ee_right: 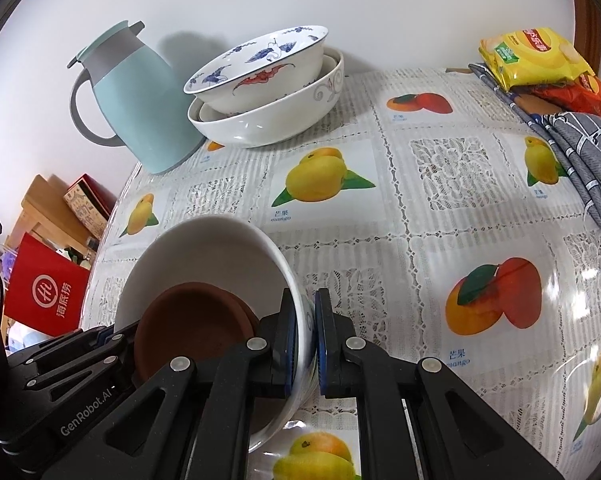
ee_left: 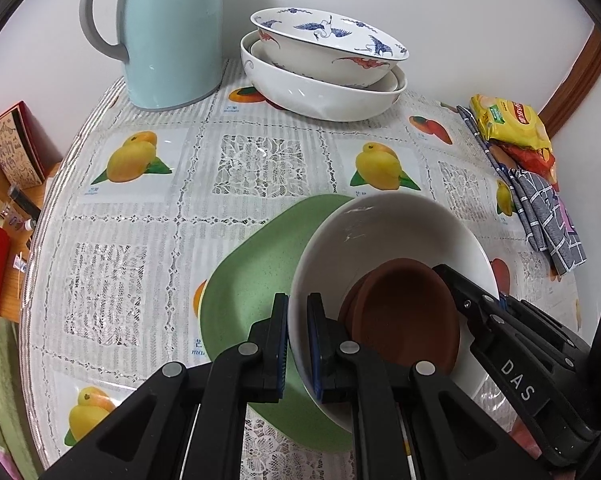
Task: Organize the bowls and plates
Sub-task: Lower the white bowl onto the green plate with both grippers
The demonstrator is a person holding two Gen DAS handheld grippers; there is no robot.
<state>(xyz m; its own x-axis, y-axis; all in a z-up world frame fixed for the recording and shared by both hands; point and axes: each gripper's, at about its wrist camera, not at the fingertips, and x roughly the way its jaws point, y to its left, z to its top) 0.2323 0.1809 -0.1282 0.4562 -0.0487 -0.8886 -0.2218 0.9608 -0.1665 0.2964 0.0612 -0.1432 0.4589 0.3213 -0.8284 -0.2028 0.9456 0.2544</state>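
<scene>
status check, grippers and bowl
Left gripper and right gripper both shut on white bowl rim, opposite sides. Brown saucers inside. Green plate underneath. Nothing blocking.

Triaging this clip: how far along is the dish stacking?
Done: patterned bowl nested in the big white bowl by the jug; brown saucers sit inside the white bowl. In hand: left gripper and right gripper each clamp that bowl's rim, over the green plate. Left: set it down, probably on the plate, and merge stacks.
</scene>
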